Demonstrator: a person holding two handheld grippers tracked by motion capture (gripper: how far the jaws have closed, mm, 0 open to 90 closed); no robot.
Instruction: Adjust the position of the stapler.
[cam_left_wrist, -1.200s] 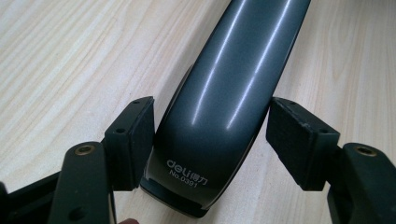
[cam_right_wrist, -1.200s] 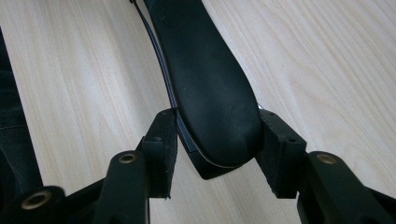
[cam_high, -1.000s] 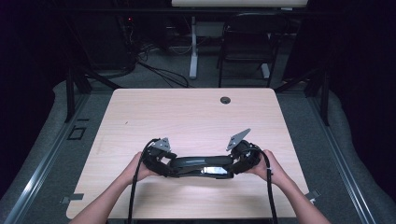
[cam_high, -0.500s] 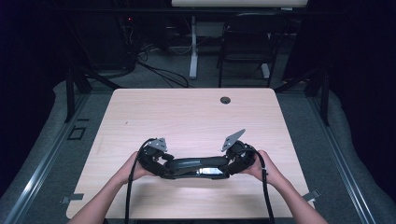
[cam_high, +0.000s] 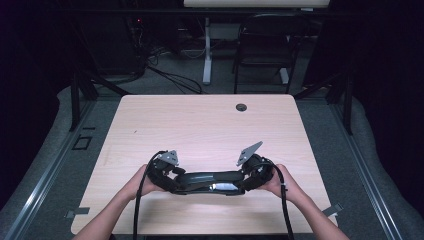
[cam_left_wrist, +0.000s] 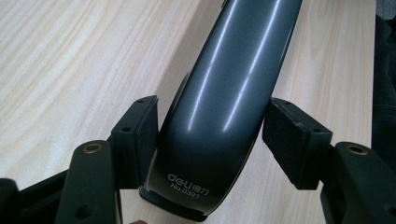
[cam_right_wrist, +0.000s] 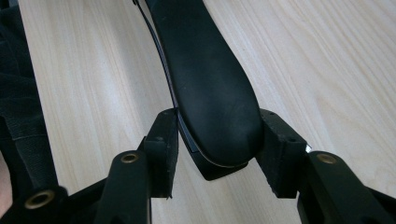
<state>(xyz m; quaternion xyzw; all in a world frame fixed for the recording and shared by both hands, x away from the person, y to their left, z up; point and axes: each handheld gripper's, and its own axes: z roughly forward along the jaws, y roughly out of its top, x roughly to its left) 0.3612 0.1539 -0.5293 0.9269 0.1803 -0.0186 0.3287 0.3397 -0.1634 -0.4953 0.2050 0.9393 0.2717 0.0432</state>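
**Stapler Held at Both Ends Over the Table**

High view. The stapler (cam_high: 207, 181), a long dark grey unit, lies crosswise near the front edge of the table (cam_high: 200, 125), between the two grippers. The left gripper (cam_high: 167, 176) meets its left end; the right gripper (cam_high: 250, 179) meets its right end. Each gripper is carried in a hand: left hand (cam_high: 137, 184), right hand (cam_high: 280, 182). A cable trails from each gripper toward the bottom of the picture. A round grommet (cam_high: 241, 107) sits near the far edge of the table, well apart from the stapler. A chair (cam_high: 262, 45) stands on the floor beyond the table.

Left gripper view. The glossy end of the stapler (cam_left_wrist: 219, 116), printed with a brand mark and model number, sits between the two black pads (cam_left_wrist: 140, 135). The left pad touches the stapler's side. The right pad stands just beside the other side; contact there cannot be confirmed. The left gripper (cam_left_wrist: 210, 140) is closed around this end. The wood of the table (cam_left_wrist: 70, 60) shows beneath.

Right gripper view. The matt black, rounded end of the stapler (cam_right_wrist: 210, 102) sits between the pads (cam_right_wrist: 278, 149). Both pads bear against its sides, so the right gripper (cam_right_wrist: 217, 154) grasps this end. The table (cam_right_wrist: 327, 60) lies underneath.
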